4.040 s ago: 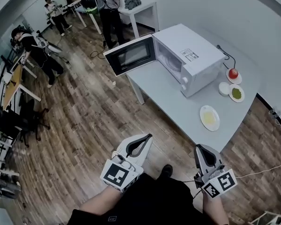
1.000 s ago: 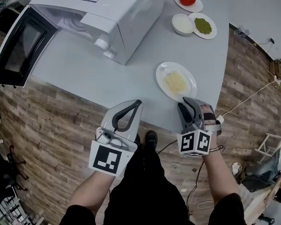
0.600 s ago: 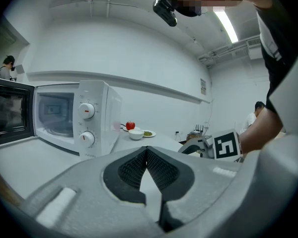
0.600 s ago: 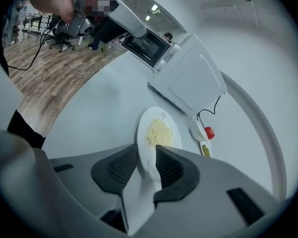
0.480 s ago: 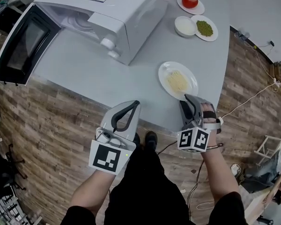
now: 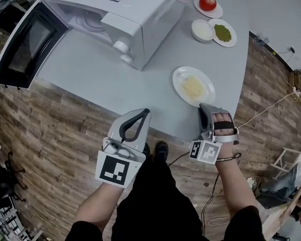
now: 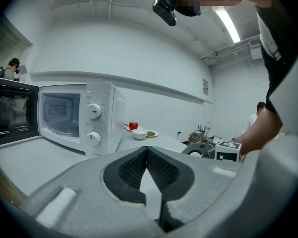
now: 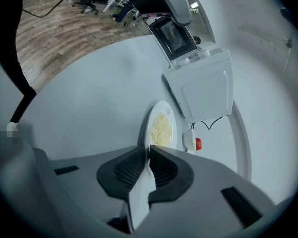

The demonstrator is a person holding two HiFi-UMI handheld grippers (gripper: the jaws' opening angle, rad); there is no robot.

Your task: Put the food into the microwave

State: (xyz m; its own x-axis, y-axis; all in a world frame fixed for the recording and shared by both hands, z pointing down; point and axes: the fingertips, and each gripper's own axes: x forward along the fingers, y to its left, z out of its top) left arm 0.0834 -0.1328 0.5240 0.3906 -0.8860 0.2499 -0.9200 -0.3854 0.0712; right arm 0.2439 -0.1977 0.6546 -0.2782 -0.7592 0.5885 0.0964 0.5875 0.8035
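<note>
A white plate [image 6: 178, 79] of pale noodles [image 6: 191, 87] lies on the grey table [image 6: 90, 79] near its front edge. My right gripper [image 6: 205, 108] reaches it from the near side. Its jaws are closing, with the plate's near rim [image 8: 150, 128] between the pads [image 8: 161, 165]. The white microwave [image 6: 125, 9] stands at the back left with its door [image 6: 25, 44] swung open to the left. My left gripper [image 6: 146, 112] hovers off the table's front edge, shut and empty. In the left gripper view its tips [image 7: 147, 150] meet, facing the microwave [image 7: 89, 123].
At the table's far right stand a tomato [image 6: 207, 3] on a small plate, a white bowl [image 6: 202, 30] and a plate of green food [image 6: 222, 32]. A cable [image 6: 263, 110] runs over the wooden floor at right.
My right gripper has rolled and its jaws have come together at the noodle plate's near rim. The left gripper has stayed in place.
</note>
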